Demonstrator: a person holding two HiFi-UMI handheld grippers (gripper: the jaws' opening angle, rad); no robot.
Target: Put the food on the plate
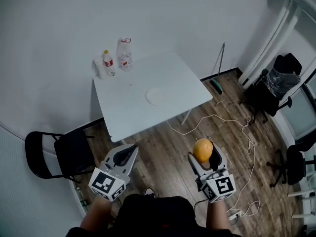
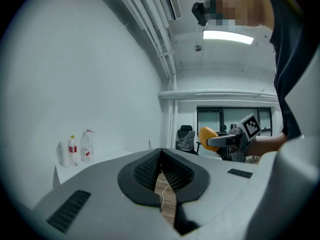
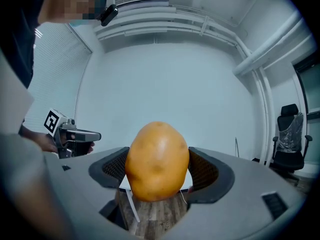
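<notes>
The smooth, egg-shaped orange-yellow food piece (image 3: pixel 157 160) sits clamped between the jaws of the right hand-held gripper (image 1: pixel 203 155), held up in the air over the wooden plank floor (image 1: pixel 165 147), off the near edge of the square white worktop (image 1: pixel 133 113) and well apart from it. The left hand-held gripper (image 1: pixel 130 152) is also off that near edge, its jaws pressed together with nothing between them. The round white plate (image 1: pixel 158 96) lies flat about mid-worktop and carries nothing. Two clear plastic bottles (image 1: pixel 116 58) stand at the worktop's far left corner. A black folding chair (image 1: pixel 53 154) stands just beside the worktop's near left corner.
</notes>
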